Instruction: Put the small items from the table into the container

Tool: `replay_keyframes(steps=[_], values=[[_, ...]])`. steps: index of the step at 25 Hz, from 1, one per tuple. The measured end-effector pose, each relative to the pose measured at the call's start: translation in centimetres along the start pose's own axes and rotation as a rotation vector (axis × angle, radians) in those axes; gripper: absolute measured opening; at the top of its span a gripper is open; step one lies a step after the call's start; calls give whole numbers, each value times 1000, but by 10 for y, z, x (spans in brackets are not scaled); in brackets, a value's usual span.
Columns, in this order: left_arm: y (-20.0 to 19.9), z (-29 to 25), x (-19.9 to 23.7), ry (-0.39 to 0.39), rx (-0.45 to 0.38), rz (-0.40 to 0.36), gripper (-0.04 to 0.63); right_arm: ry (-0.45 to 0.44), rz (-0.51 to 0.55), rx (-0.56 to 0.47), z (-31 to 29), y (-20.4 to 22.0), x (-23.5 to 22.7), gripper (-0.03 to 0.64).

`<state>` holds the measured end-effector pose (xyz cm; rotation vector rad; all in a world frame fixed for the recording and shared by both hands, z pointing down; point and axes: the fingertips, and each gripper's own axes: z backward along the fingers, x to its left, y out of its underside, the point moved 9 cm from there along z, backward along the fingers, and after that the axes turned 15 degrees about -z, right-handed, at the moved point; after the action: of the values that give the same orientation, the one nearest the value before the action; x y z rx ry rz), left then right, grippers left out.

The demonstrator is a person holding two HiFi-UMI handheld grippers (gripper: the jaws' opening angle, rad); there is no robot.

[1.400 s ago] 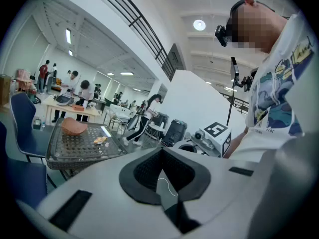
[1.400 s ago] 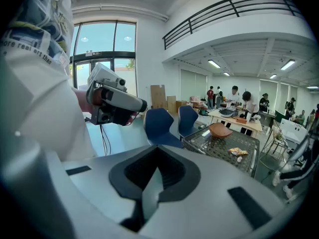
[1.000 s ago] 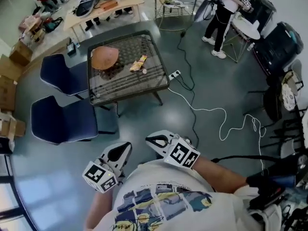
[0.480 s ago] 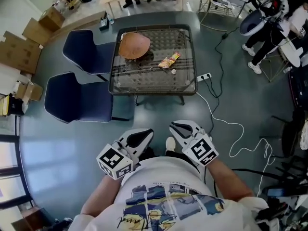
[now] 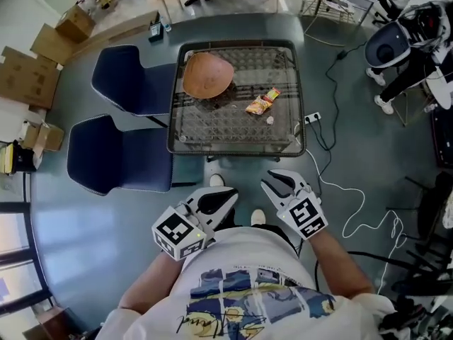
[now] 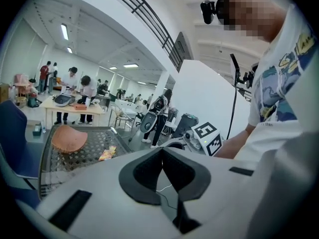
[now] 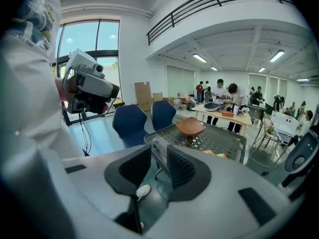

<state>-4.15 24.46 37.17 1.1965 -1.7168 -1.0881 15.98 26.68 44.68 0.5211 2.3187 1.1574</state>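
Observation:
A glass-topped table stands ahead of me. On it are a round orange-brown container, a yellow snack packet and a tiny white item. My left gripper and right gripper hover in front of my chest, short of the table's near edge, both empty. In the left gripper view the left gripper has its pads meeting, shut on nothing. In the right gripper view the right gripper is opening, with a gap and nothing between the pads. The container lies beyond it.
Two blue chairs stand left of the table. A power strip and white cable lie on the floor to the right. Cardboard boxes sit far left. People and equipment are at the upper right.
The table has come nearer and more centred in the head view. Both grippers have advanced toward it. The right gripper's jaws show a gap now.

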Motion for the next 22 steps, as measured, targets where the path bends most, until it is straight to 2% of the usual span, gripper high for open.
replay_keyframes(steps=[4,7,12,16,22], values=[[-4,0,58,59,-16,14,9,62,-6,27,-42,-29,-21,81],[-8,7,101,93,-24,-5,9,122,1,55,-79,-46,-38,90],[4,24,157,144,22,-5,9,204,-12,151,-134,-56,-69,130],[12,29,193,104,36,35,9,242,-22,227,-171,-55,-110,141],[2,13,219,-13,31,103,9,258,-30,354,-217,-46,-192,169]])
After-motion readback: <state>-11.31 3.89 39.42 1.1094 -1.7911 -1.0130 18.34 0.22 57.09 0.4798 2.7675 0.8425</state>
